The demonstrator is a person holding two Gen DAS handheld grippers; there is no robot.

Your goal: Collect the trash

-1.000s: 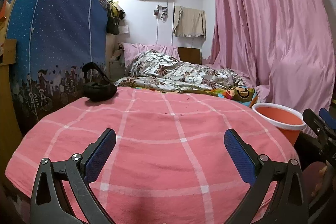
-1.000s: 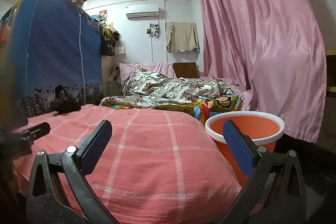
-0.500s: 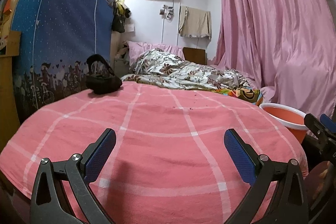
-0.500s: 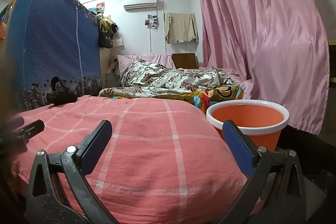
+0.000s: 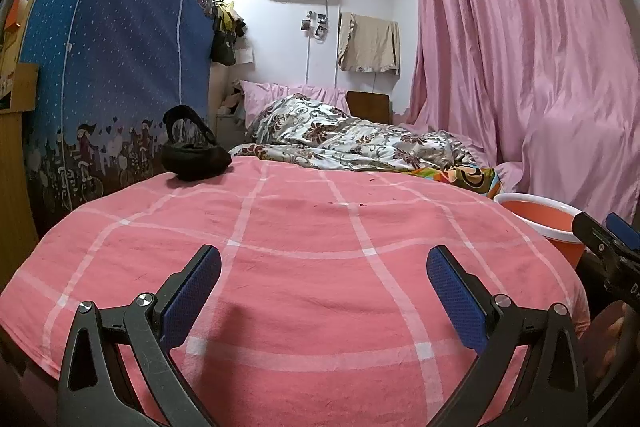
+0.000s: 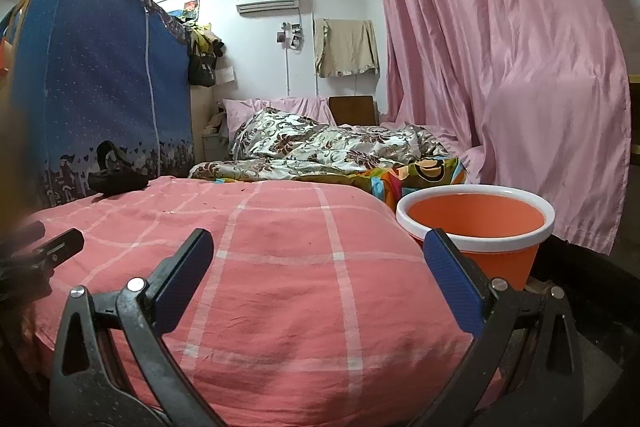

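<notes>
A pink checked bedspread [image 5: 320, 239] fills the foreground of both views. A few small dark specks [image 5: 332, 203] lie on it near the middle, also seen as specks [image 6: 204, 205] in the right wrist view. An orange bin with a white rim [image 6: 476, 223] stands by the bed's right side, its rim [image 5: 532, 201] showing at the right of the left wrist view. My left gripper [image 5: 324, 291] hangs open over the near end of the bed, holding nothing. My right gripper [image 6: 320, 275] is open too, its right finger in front of the bin.
A black bag [image 5: 196, 157] sits on the bed's far left, beside a blue fabric wardrobe [image 5: 112, 75]. A crumpled floral quilt [image 5: 352, 143] lies beyond. Pink curtains [image 6: 500, 67] hang on the right. Each gripper shows at the other view's edge: right gripper [image 5: 608, 239], left gripper [image 6: 44, 255].
Both views have sunk a little lower toward the foot of the bed and shifted slightly. Both grippers stayed open and hold nothing.
</notes>
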